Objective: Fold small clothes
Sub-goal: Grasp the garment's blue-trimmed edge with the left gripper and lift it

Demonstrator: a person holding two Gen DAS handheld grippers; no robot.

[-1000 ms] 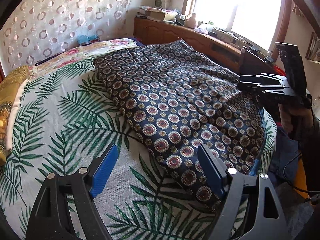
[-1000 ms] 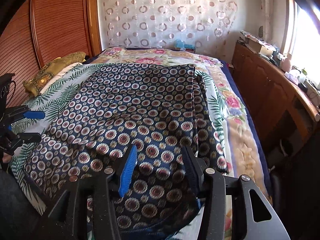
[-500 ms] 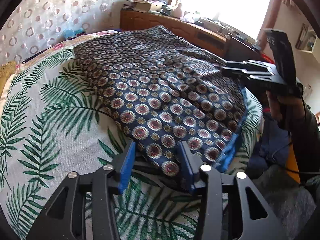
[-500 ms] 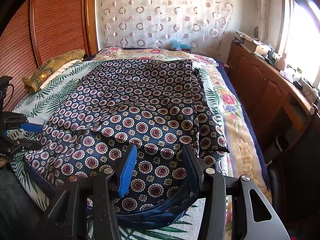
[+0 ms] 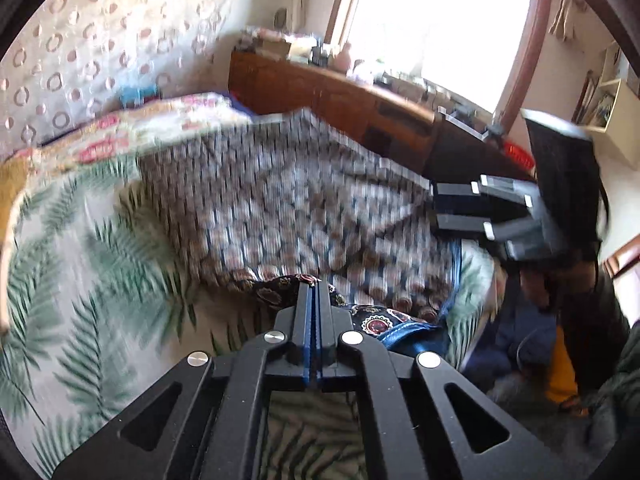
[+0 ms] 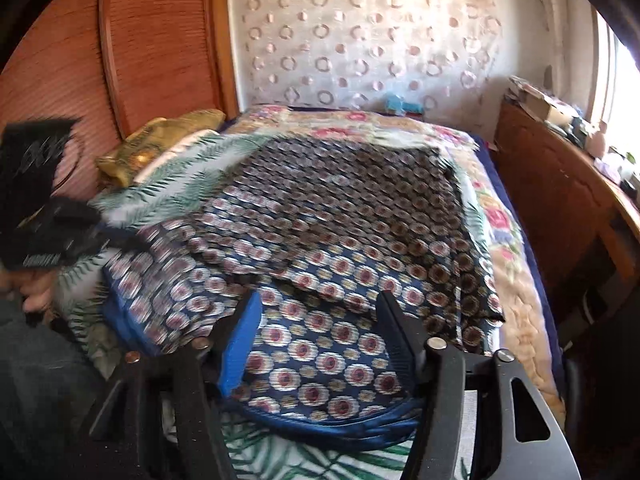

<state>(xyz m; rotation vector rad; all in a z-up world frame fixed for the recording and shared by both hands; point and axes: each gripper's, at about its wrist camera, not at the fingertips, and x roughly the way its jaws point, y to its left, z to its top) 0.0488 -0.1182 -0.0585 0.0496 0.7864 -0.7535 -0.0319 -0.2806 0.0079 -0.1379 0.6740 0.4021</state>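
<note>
- The bed (image 6: pixel 520 308) carries everything: a palm-leaf sheet (image 5: pixel 80 280) with the floral quilt further back.
- The patterned cloth (image 6: pixel 340 232), dark blue with round medallions, lies spread across most of the bed, its blue-trimmed near edge by me and its layers already rumpled.
- My right tool (image 6: pixel 320 336) hovers over the near hem with its jaws wide, having just opened further; cloth shows beneath them but neither pad presses on it.
- My left tool (image 5: pixel 314 292) has just clamped tight on the cloth's near corner, a small bunch of fabric pinched at the tips.
- Risk: I judge the pinch shallow, so lifting fast could let the corner slip out.
- Risk: with only one side held, pulling may drag the whole cloth askew and skew the fold.
- Risk: my right tool may catch several layers, or the sheet below, when it closes.
</note>
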